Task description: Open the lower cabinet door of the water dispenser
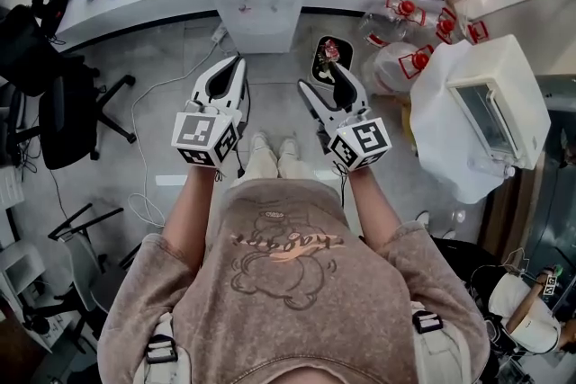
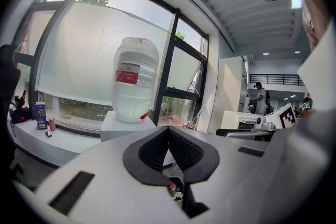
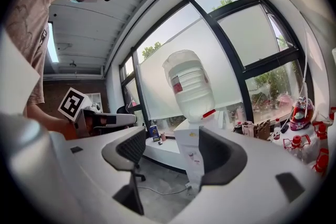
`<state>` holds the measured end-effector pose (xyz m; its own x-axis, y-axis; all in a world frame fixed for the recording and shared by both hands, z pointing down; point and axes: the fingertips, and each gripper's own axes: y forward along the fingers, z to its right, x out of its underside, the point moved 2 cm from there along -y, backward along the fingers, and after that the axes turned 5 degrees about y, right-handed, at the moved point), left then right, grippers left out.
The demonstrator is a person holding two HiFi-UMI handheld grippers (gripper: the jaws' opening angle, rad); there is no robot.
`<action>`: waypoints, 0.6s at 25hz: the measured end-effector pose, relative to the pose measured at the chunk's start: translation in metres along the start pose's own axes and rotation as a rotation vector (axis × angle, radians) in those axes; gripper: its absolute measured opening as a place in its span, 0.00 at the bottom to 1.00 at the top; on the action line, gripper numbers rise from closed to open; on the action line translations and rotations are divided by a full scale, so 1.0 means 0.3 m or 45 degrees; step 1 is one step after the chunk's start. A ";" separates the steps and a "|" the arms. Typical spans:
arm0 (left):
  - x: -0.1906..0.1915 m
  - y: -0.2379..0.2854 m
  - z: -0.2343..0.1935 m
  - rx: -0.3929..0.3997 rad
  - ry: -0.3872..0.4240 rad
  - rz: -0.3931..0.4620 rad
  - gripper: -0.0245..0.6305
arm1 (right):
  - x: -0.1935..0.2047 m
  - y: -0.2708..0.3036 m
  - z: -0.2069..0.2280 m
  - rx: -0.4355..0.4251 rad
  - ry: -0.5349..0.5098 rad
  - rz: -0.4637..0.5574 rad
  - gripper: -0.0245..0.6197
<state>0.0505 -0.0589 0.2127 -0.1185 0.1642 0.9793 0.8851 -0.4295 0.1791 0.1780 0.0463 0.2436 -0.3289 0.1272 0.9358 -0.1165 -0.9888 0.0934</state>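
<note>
Ahead, the water dispenser (image 1: 259, 9) stands well apart from the right gripper (image 1: 319, 78), its jaws wide and empty, and the left gripper (image 1: 238, 64), pinched together on nothing.

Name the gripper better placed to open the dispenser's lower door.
Right. The right gripper stands open with the water dispenser framed between its jaws; the left gripper is shut.

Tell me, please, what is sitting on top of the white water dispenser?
An upturned clear water bottle with a red label stands neck-down on the water dispenser. Its mouth is hidden inside the dispenser's top.
</note>
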 end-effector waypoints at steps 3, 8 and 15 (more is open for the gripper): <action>0.028 0.023 -0.013 -0.003 -0.001 -0.009 0.06 | 0.033 0.016 0.028 0.011 0.014 -0.020 0.50; 0.116 0.068 -0.049 -0.009 -0.023 -0.056 0.06 | 0.088 0.045 0.086 0.024 0.025 -0.050 0.50; 0.302 0.159 -0.102 -0.010 -0.032 -0.070 0.06 | 0.254 0.104 0.221 0.031 0.041 -0.066 0.50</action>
<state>0.0684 -0.0918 0.3128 -0.1554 0.2100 0.9653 0.8740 -0.4263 0.2335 0.2113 0.0200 0.3402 -0.3534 0.1801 0.9180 -0.1114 -0.9824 0.1499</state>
